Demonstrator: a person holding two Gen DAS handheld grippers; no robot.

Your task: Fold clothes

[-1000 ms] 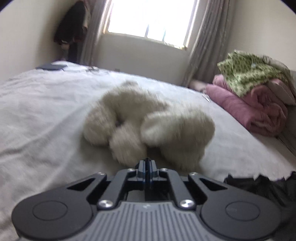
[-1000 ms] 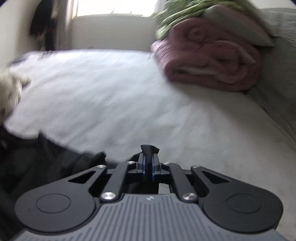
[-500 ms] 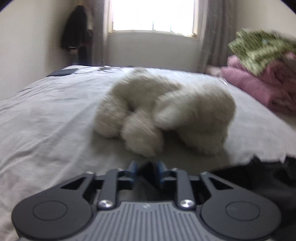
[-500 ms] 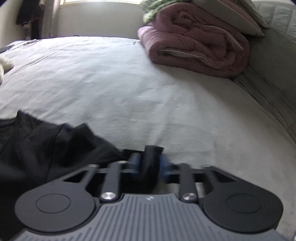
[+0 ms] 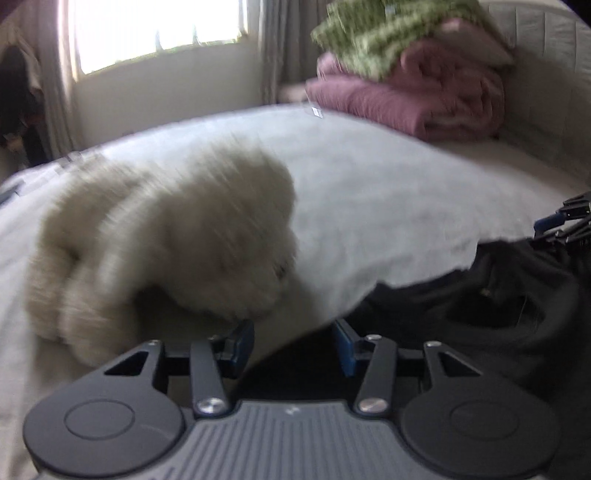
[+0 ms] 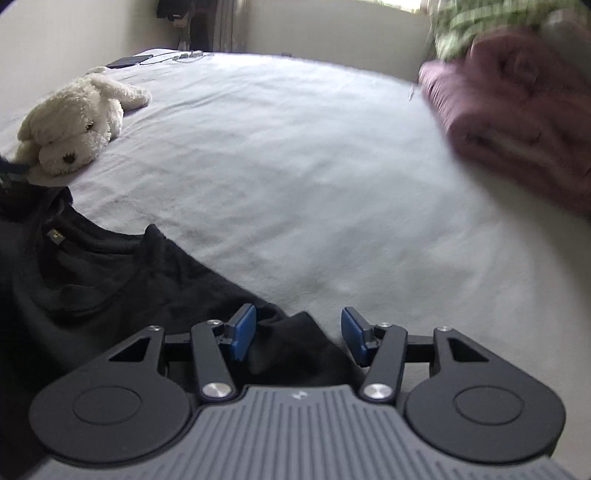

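A black garment (image 6: pixel 110 277) lies crumpled on the pale bed sheet (image 6: pixel 295 166), its neck label showing. In the right wrist view, my right gripper (image 6: pixel 299 334) has its blue pads apart and closing, with a corner of the garment lying loose between them. My left gripper (image 5: pixel 293 345) is low over the sheet with its jaws opening. The garment's dark edge (image 5: pixel 480 295) lies between its pads without being pressed. The right gripper's fingers (image 5: pixel 569 221) show at the far right of the left wrist view, at the garment's other side.
A white plush dog (image 5: pixel 166 240) lies just beyond the left gripper, also seen in the right wrist view (image 6: pixel 74 125). A folded pink blanket (image 6: pixel 517 110) with green patterned cloth (image 5: pixel 388 33) on top sits at the bed's far right. A phone and cables (image 6: pixel 129 61) lie at the far edge.
Both grippers were shut a second ago and now stand apart; the right one has let go of the pinched black cloth. Both have dropped lower, and the left has closed in on the plush dog.
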